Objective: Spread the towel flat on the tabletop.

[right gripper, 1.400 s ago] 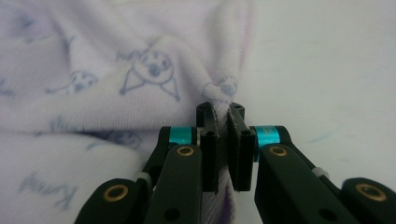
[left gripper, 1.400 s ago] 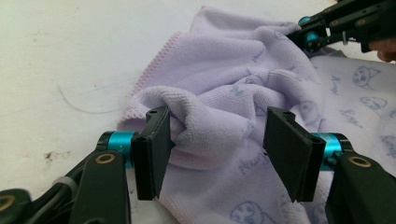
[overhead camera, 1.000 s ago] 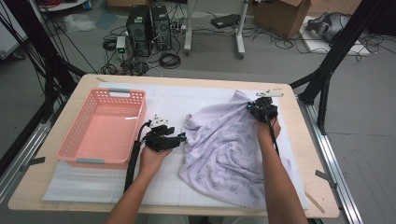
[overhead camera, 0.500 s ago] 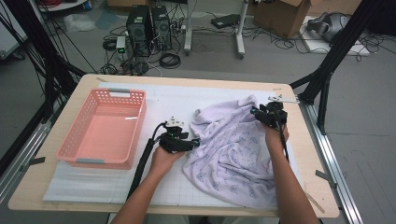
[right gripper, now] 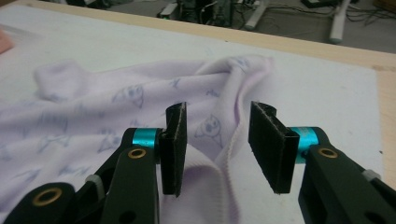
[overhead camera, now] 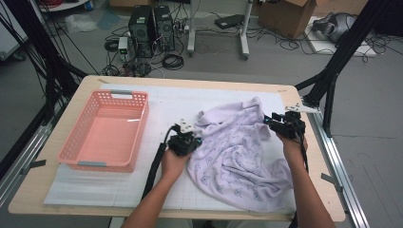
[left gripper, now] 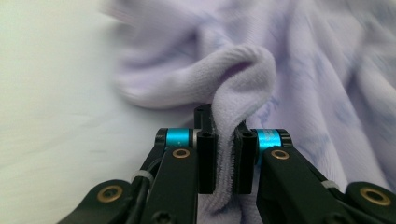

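The left gripper is clamped on a raised fold of the lilac printed garment. In the left gripper view the soft knit bulges up between the two narrow-set jaws, loops over ahead of them and spreads away to their right, while bare white mat lies to their left. From the high view this gripper sits at the garment's near-left edge, with the pink plastic basket off to its left, apart from it and from the cloth.

The right gripper stands wide, its jaws well apart and holding nothing. A ribbed hem of the garment runs up between them and under them, and whether the pads touch the fabric I cannot tell. Ahead of these jaws the cloth bunches into a peak, beyond which lie the white mat and the wooden table edge. In the high view the right gripper is at the garment's far-right edge, well apart from the left one, with the crumpled cloth spread between the two and trailing down toward the person's side of the table.
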A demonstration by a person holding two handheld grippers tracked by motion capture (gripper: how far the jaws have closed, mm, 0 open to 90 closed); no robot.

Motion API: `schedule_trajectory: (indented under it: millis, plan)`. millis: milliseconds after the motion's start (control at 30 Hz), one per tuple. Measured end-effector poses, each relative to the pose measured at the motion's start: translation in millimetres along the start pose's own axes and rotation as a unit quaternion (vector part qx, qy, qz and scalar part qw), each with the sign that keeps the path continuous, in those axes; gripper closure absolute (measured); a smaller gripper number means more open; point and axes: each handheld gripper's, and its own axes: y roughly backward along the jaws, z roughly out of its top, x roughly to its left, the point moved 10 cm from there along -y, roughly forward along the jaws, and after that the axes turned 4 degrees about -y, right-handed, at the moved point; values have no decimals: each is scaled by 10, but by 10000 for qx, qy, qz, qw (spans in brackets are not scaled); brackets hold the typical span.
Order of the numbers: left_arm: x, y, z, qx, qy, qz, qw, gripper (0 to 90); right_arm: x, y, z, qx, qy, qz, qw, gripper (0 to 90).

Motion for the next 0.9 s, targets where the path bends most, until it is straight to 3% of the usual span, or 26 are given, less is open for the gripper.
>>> schedule_trajectory:
  millis: [67,133,200,267,333,400,467,567,600,667,733,800,900]
  plan:
    - [208,63,68,-106,175,242,9995,836,64,27,-5,20,105,128,9999,565]
    - [413,132,139,-383,385,575,9969,836,139,47,-43,60,190,261,9995,570]
    - [606,168,147,-398,508,850,9943,836,210,44,-153,229,276,404,9985,587]
    - [751,199,171,-487,698,977,9916,835,275,29,-317,449,380,567,9967,622]
    - [816,222,189,-547,860,957,9902,830,353,12,-492,704,399,791,9936,660]
    - [801,216,185,-561,879,818,9912,804,452,-7,-641,957,444,1091,9884,659]
    - [758,200,185,-560,930,676,9918,637,594,-29,-739,1132,509,1455,9815,642]
    - [663,206,202,-555,915,484,9931,491,789,-99,-844,1374,852,1752,9712,622]
    - [623,214,211,-569,891,430,9935,464,826,-137,-882,1477,980,1703,9693,624]
    - [540,231,217,-560,788,310,9948,445,842,-155,-876,1509,1225,1547,9687,670]
    - [458,237,210,-524,690,185,9961,435,820,-152,-862,1518,1252,1543,9682,852]
    - [385,239,195,-487,631,99,9968,434,810,-170,-842,1476,1285,1545,9684,870]
    - [298,236,161,-425,531,-22,9977,434,746,-217,-792,1383,1255,1339,9732,881]
